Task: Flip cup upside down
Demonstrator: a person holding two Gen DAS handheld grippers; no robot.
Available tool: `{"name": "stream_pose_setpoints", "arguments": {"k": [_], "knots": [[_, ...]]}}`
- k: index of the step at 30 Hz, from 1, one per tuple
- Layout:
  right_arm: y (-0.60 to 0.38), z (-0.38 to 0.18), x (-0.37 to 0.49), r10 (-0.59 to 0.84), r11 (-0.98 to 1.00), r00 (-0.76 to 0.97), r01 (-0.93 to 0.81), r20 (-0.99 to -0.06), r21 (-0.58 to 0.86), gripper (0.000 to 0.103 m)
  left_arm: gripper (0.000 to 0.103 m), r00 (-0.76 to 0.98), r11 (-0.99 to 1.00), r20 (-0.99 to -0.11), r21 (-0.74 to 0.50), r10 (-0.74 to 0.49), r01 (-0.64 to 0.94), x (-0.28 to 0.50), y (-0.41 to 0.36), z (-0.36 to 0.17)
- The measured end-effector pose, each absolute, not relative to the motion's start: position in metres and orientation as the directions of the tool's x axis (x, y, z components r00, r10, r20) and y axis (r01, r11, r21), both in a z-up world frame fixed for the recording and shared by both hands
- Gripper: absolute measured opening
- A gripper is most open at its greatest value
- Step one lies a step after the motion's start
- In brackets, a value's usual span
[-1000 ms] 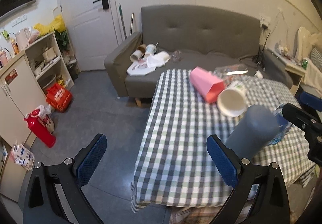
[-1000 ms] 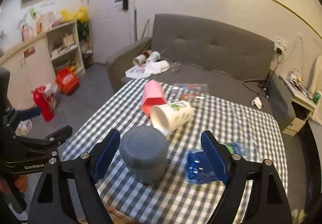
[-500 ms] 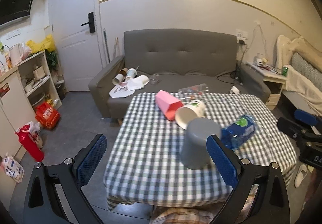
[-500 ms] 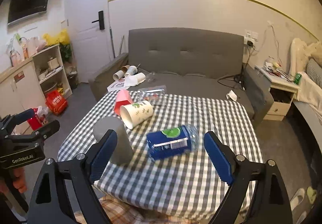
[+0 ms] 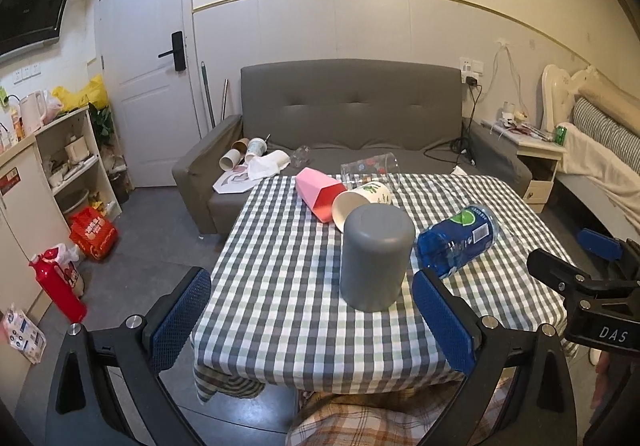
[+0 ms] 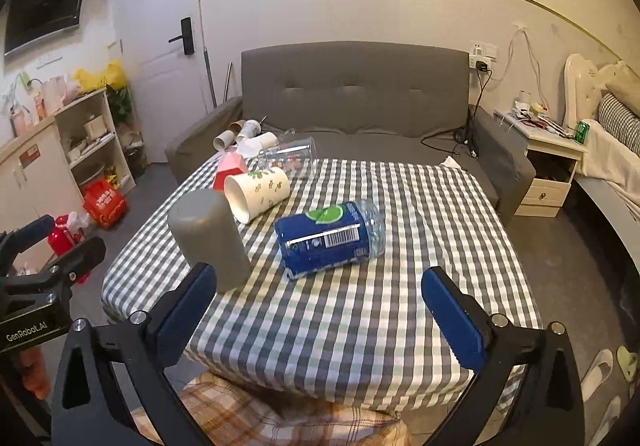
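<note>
Checkered gray-and-white tablecloth (image 5: 280, 286) covers a small table in front of a gray sofa (image 5: 352, 113), with a white door (image 5: 148, 77) off to the left and a bedside cabinet (image 5: 536, 161) on the right.

So the grey cup (image 5: 376, 258) is standing mouth-down on the cloth, closed flat base facing up. It's a plain matte cylinder with rounded top edges, no handle, no print, sides pretty much straight. It sits toward the near-left part of the table; in the right wrist view the grey cup (image 6: 210, 242) looks a bit tilted, but that may just be lens warp.

Right behind it, a white paper cup (image 5: 360, 201) with a little plant print lies on its side, open mouth toward the camera. A pink cup (image 5: 318, 193) is also tipped over next to that, and a clear glass (image 5: 370, 169) lies sideways at the far edge. Just to the right of the grey one lies a blue-labelled bottle (image 6: 330, 238) on its side, close but not touching as far as I can tell.

Left gripper (image 5: 312, 320) is hanging at the near table edge with its blue pads spread wide, holding nothing. Right gripper (image 6: 320, 314) is the same deal, fingers wide apart and empty, cup sitting beyond its left finger.
</note>
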State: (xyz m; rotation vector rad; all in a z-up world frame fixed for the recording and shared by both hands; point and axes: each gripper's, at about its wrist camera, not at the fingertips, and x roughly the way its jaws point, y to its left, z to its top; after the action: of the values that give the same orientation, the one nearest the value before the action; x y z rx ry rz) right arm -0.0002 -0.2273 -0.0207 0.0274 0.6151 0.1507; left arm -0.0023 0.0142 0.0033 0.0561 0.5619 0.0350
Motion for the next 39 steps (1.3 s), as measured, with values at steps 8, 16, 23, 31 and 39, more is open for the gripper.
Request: {"name": "stream_pose_setpoints", "arguments": {"k": [8,16,23,31,39], "knots": [[-0.225,-0.021,-0.0027,0.142,0.99,0.807,-0.131,-0.573,0.059,0.103,0.103,0.849,0.998,-0.525,0.046,0.057,-0.038,-0.0065,0.0182,0.0049],[-0.2226,-0.0193,-0.0045,0.14,0.99,0.808,-0.134,-0.573,0.052,0.103,0.103,0.85,0.999,-0.523,0.034,0.054,-0.042,-0.0093,0.0211,0.0045],[-0.2229,-0.0199,-0.0045,0.139,0.99,0.804,-0.133,-0.578,0.052,0.103,0.103,0.85,0.999,-0.524,0.034,0.054,-0.042,-0.0094,0.0212,0.0046],[-0.2239,-0.0221,-0.0023,0.136,0.99,0.8,-0.13,-0.585,0.053,0.103,0.103,0.85,0.998,-0.525,0.034,0.055,-0.043,-0.0093,0.0213,0.0044],[-0.2239,-0.0229,-0.0029,0.136,0.99,0.798,-0.13,-0.587,0.052,0.103,0.103,0.85,0.998,-0.524,0.034,0.055,-0.043,-0.0094,0.0216,0.0045]]}}
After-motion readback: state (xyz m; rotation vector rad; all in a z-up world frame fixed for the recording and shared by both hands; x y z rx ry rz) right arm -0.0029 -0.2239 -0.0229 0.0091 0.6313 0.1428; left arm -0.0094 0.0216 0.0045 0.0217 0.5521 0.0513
